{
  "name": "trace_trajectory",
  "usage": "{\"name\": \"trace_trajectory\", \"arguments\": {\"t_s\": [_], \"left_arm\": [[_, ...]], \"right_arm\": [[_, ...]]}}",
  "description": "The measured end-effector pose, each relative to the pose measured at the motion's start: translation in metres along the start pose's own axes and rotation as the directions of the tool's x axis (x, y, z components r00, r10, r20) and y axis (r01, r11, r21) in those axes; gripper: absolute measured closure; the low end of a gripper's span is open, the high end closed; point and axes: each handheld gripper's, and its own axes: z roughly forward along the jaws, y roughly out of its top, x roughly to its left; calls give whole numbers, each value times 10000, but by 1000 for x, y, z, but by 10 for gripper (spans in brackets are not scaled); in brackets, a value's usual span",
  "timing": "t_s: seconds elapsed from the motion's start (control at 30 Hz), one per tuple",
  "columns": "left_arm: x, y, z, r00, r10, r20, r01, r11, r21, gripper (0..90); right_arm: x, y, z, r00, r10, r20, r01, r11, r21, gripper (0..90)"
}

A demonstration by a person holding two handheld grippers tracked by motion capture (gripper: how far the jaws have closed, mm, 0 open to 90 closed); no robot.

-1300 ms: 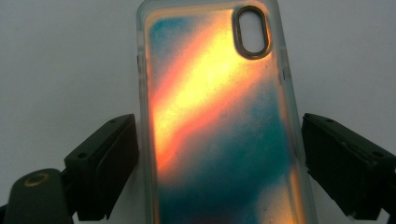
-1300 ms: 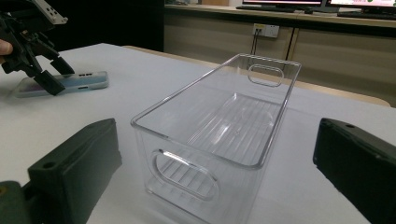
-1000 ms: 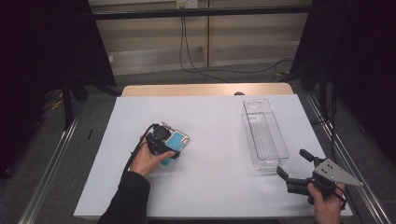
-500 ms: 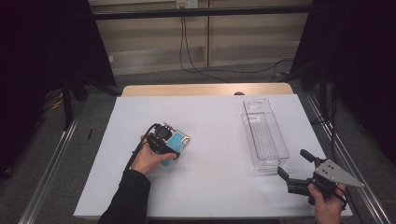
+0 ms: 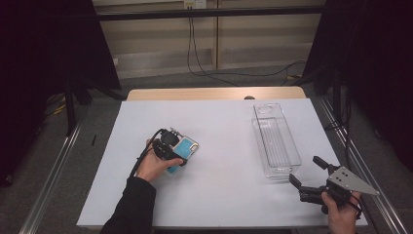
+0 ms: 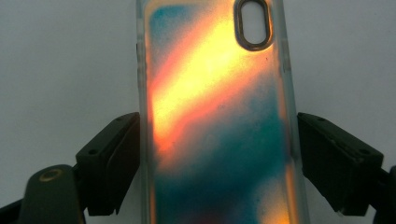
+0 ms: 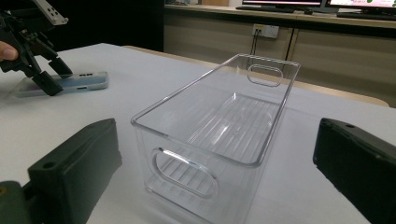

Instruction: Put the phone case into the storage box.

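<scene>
Item: phone case (image 6: 217, 121), teal and orange, lying flat on the table (image 5: 219, 195) toward its left edge. We found the left gripper (image 5: 171, 147) straddling it, jaws just closing in, pads not yet pressing. We judged the pick-up begun, the transfer outstanding. Clear plastic bin (image 7: 219, 135) stood empty near the right edge. Right gripper (image 5: 306, 176) waited spread, holding nothing, at the front right corner. White surface; dark curtains, wall sockets beyond.

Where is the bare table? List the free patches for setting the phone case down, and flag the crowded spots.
Free: the white table between the teal-and-orange phone case and the clear plastic bin, plus the far strip and the near edge. Crowded: around the left tongs at the case, and the bin's near end by the right tongs.
</scene>
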Motion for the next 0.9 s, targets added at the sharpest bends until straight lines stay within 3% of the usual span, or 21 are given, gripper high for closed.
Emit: {"name": "trace_trajectory", "arguments": {"t_s": [0.27, 0.6, 0.7, 0.9], "left_arm": [[-1, -2, -1, 10000, -35, -47, 34, 9997, -228, 171], [1, -3, -4, 9991, -401, 99, 405, 9983, -429, 171], [0, -4, -9, 9995, -309, -69, 302, 9965, -783, 171], [1, -5, -17, 9981, -573, -244, 529, 9865, -1549, 171]], "right_arm": [[0, 0, 0, 10000, 13, -29, -13, 10000, 26, 0], [0, 0, 0, 10000, 27, 16, -27, 10000, 7, 0], [0, 0, 0, 10000, 25, 20, -25, 10000, 5, 0], [0, 0, 0, 10000, 36, 35, -36, 10000, 8, 0]]}}
